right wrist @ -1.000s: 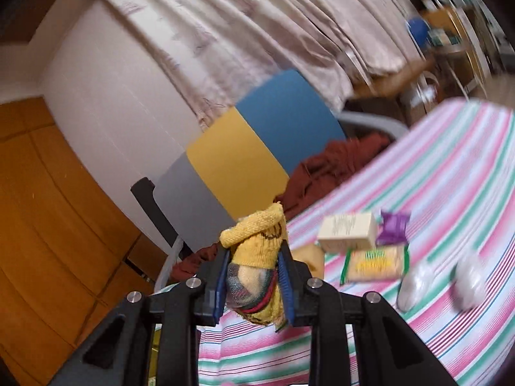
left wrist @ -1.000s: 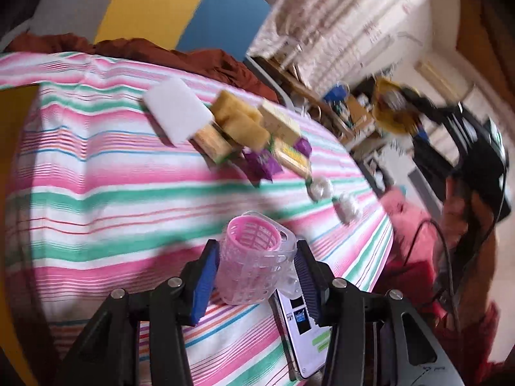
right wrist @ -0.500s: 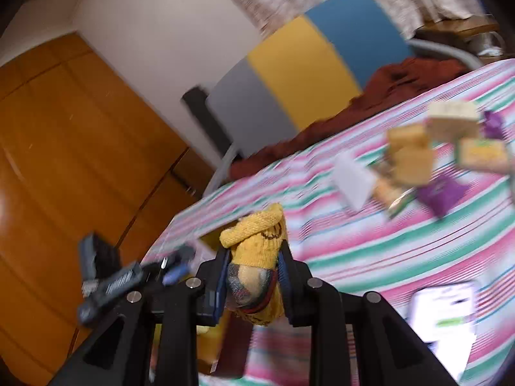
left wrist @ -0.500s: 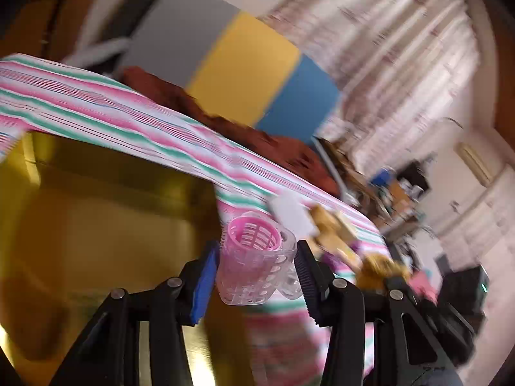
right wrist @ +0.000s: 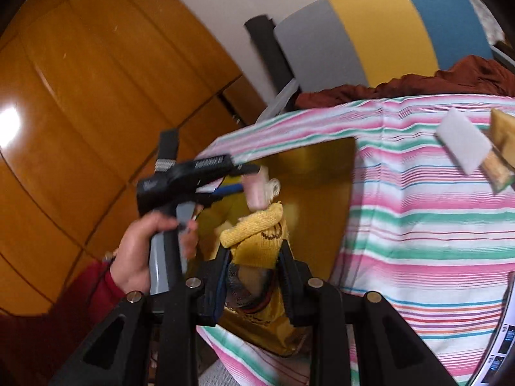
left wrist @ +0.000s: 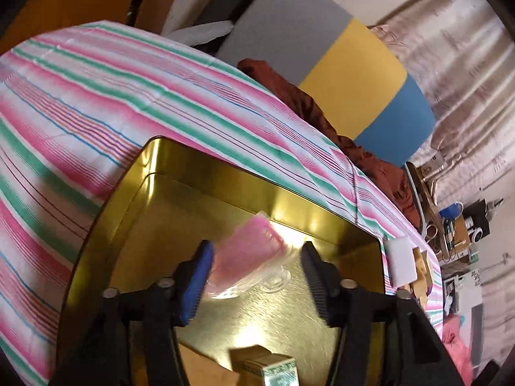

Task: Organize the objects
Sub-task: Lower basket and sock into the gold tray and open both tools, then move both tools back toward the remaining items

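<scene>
My left gripper (left wrist: 256,257) hangs over the open gold tin (left wrist: 135,193). Its jaws stand wide apart, and the pink plastic basket (left wrist: 248,254) lies blurred and tilted between them, touching neither pad clearly. My right gripper (right wrist: 254,267) is shut on a rolled yellow sock (right wrist: 257,234) with a smiley face, held at the tin's (right wrist: 325,173) near side. The left gripper (right wrist: 206,173) and the pink basket (right wrist: 257,189) also show in the right wrist view, just beyond the sock.
A small printed box (left wrist: 270,366) lies in the tin's near end. A white sponge (right wrist: 463,144) and yellow snack packs (right wrist: 499,148) lie on the striped tablecloth (right wrist: 418,225) to the right. A phone (right wrist: 502,347) sits at the right edge. A chair with brown cloth (left wrist: 322,112) stands behind.
The left gripper moved over the tin and opened; the pink basket has tipped loose between its jaws. The right gripper swung left with the sock to the tin's edge.
</scene>
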A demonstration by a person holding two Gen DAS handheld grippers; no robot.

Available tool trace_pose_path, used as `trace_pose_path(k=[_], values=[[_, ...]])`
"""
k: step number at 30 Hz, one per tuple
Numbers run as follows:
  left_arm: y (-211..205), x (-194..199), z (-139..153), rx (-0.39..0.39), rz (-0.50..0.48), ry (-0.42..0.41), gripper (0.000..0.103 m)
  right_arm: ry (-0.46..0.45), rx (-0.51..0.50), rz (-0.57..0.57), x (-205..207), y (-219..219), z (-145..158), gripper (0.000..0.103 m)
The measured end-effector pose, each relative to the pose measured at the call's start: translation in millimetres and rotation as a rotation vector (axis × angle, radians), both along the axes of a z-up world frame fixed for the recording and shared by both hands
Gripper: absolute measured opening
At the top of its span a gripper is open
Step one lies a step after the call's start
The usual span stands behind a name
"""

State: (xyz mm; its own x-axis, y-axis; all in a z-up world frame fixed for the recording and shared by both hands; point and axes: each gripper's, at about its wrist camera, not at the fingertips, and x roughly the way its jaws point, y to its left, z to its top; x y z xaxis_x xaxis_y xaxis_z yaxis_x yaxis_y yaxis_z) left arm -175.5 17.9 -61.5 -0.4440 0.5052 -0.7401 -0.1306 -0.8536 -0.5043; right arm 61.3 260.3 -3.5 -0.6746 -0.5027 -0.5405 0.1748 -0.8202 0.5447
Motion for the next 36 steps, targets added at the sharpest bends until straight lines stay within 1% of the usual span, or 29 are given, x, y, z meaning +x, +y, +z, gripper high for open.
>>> trace_pose_path(k=[1,3,5,6,7,8,9,12,15,16,17,20,21,24,27,31,36], values=[[-2,0,-1,-0.001,0.015,-0.002,0.082,-0.008,0.014,0.013,-1,-5,-2,0.028],[-9,4,3,0.010,0.048,0.005,0.085,-0.022,0.035,0.027,2,-12,-6,0.028],[-12,6,8,-0.003,0.065,0.032,0.088,-0.042,0.052,0.034,-1,-16,-11,0.029],[-13,12,15,-0.035,0.085,0.063,0.090,-0.054,0.059,0.036,-2,-18,-14,0.029],[-14,19,22,-0.072,0.104,0.098,0.095,-0.068,0.065,0.040,-3,-21,-18,0.029],[-12,23,28,-0.090,0.114,0.121,0.097,-0.078,0.069,0.044,-5,-23,-20,0.029],[-13,31,35,-0.110,0.126,0.160,0.097,-0.088,0.073,0.048,-6,-25,-23,0.029],[-11,45,51,-0.167,0.149,0.224,0.103,-0.112,0.074,0.060,-7,-29,-30,0.031],[-6,57,64,-0.225,0.163,0.271,0.103,-0.132,0.087,0.045,-9,-32,-33,0.037],[-6,61,66,-0.237,0.162,0.275,0.103,-0.136,0.096,0.036,-8,-32,-33,0.046],[-3,64,68,-0.242,0.158,0.277,0.103,-0.134,0.106,0.024,-7,-32,-33,0.052],[-3,76,73,-0.218,0.136,0.273,0.103,-0.101,0.120,0.002,-5,-27,-25,0.058],[-2,81,75,-0.203,0.126,0.276,0.103,-0.089,0.121,-0.007,-4,-25,-22,0.059],[6,91,80,-0.202,0.116,0.294,0.103,-0.057,0.140,-0.044,1,-15,-12,0.059],[18,100,84,-0.200,0.085,0.315,0.103,-0.035,0.144,-0.084,5,-2,-4,0.059],[42,110,88,-0.201,-0.005,0.319,0.103,-0.020,0.155,-0.183,14,26,4,0.059],[82,128,83,-0.230,-0.134,0.311,0.103,-0.043,0.179,-0.318,24,70,6,0.059]])
